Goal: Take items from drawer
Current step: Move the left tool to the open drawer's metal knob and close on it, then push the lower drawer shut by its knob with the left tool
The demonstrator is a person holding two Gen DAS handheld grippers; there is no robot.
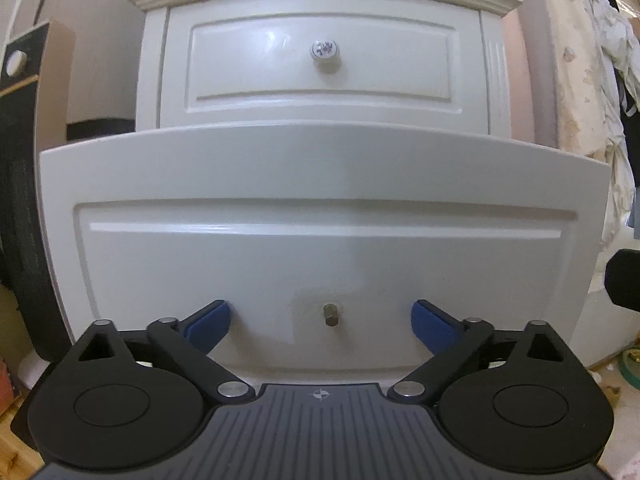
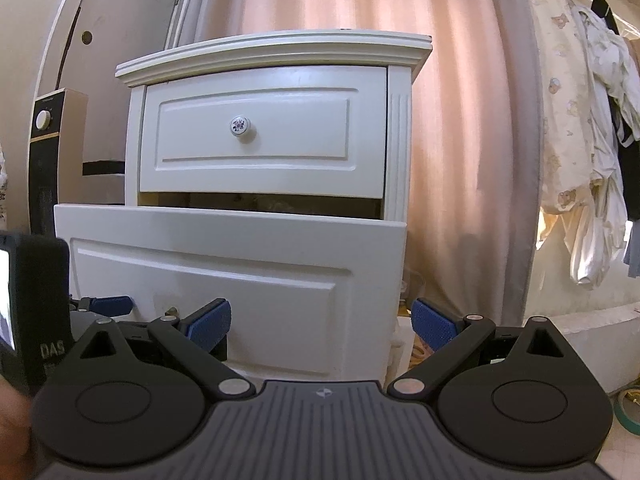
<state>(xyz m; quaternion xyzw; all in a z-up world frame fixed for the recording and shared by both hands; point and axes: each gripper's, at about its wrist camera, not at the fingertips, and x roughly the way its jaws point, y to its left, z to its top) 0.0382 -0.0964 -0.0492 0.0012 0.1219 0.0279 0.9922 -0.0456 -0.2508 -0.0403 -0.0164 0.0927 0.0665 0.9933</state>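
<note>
A white nightstand has two drawers. The lower drawer (image 1: 320,184) is pulled out; its front fills the left wrist view and shows a bare metal stud (image 1: 330,314) in place of a knob. My left gripper (image 1: 322,322) is open, its blue pads on either side of the stud without touching it. The upper drawer (image 1: 320,60) is shut and has a floral knob (image 1: 325,50). In the right wrist view the lower drawer (image 2: 240,256) stands out from the cabinet and its inside is dark and hidden. My right gripper (image 2: 322,320) is open and empty at the drawer's right front corner.
A black and beige heater (image 2: 44,168) stands left of the nightstand. A pink curtain (image 2: 460,140) hangs behind. Clothes (image 2: 592,160) hang at the right. A green tape roll (image 2: 626,408) lies on the floor at right. The left gripper body (image 2: 36,312) is at the left edge.
</note>
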